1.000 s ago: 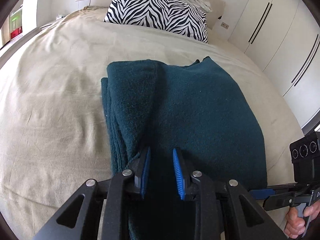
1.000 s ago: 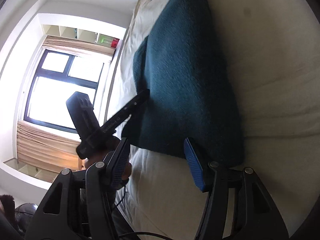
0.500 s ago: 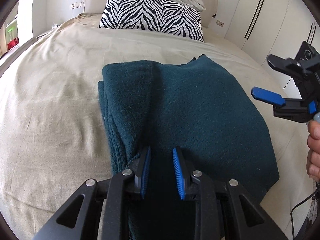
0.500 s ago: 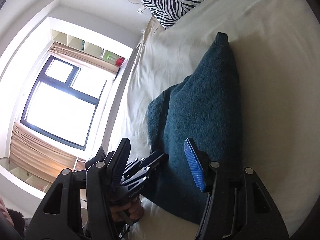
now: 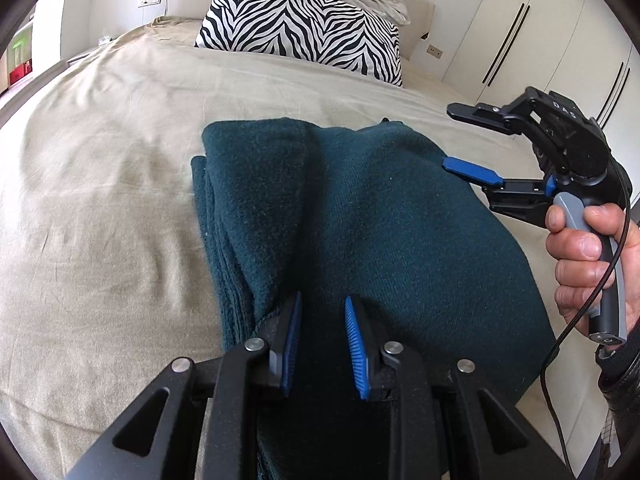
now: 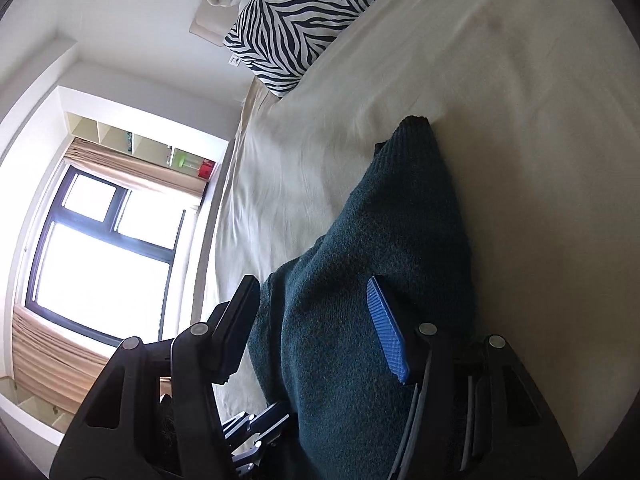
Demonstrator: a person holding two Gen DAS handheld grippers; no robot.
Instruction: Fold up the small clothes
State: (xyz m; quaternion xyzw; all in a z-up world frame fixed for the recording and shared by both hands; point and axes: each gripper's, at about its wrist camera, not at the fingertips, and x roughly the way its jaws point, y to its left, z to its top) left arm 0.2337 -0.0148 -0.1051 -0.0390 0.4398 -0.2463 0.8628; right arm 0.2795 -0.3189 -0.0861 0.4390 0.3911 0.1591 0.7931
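Left wrist: garment (image 5: pixel 360 216) lengthwise toward pillow (image 5: pixel 304 26)

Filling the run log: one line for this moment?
garment: teal sweater partly folded on bed | left claw: over near edge, grip unclear | right claw: open, above right edge

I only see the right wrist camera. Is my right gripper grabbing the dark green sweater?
Observer: No. The left wrist camera shows the right gripper with its jaws wide and nothing between them, near the sweater's right edge.
Operator: Who is carrying it?
Observer: A hand is wrapped around its handle, and a black cable hangs down beside it.
Operator: What is on that side of the room?
Observer: White wardrobe doors with long black handles.
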